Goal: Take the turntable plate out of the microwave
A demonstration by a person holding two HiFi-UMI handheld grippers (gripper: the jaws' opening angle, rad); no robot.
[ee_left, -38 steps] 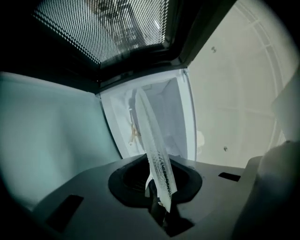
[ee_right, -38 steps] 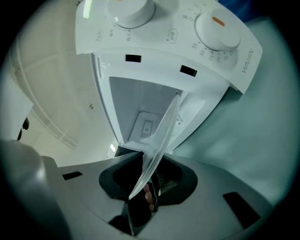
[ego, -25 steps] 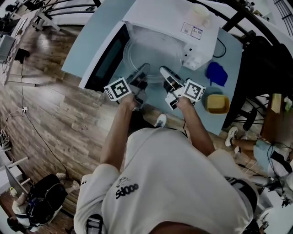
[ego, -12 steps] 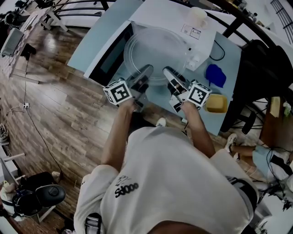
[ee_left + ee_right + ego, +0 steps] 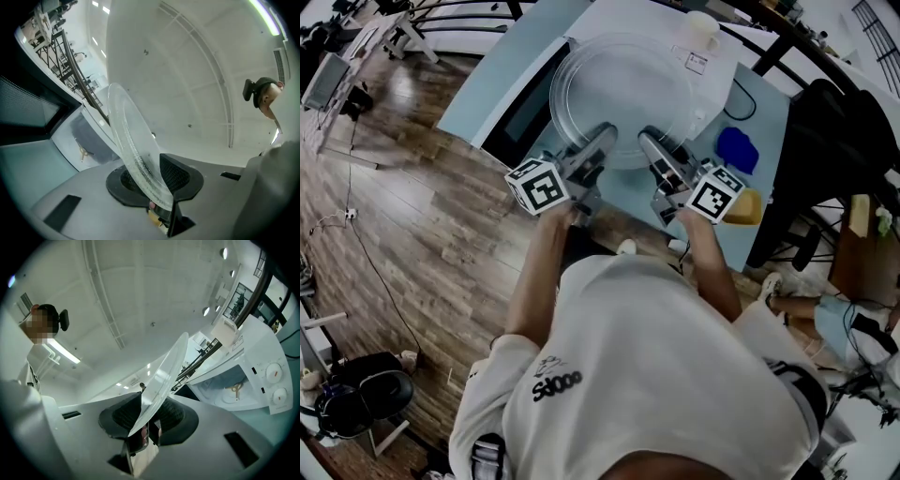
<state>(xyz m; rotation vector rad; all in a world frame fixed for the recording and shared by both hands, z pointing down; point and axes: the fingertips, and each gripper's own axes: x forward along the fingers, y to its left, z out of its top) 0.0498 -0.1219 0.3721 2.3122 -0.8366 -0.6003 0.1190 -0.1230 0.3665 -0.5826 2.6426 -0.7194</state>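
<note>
The clear glass turntable plate is held up in front of the open white microwave, hiding most of its cavity in the head view. My left gripper is shut on the plate's near rim at the left, and my right gripper is shut on the near rim at the right. In the left gripper view the plate stands edge-on between the pads of the gripper. The right gripper view shows the plate pinched in that gripper, with the microwave and its empty floor behind.
The microwave door hangs open to the left over the pale blue table. A blue cloth and a yellow container lie to the right. A cup stands on the microwave. A black chair is at the far right.
Both grippers have risen with the plate, which has come out of the microwave cavity and now sits higher and larger in the head view.
</note>
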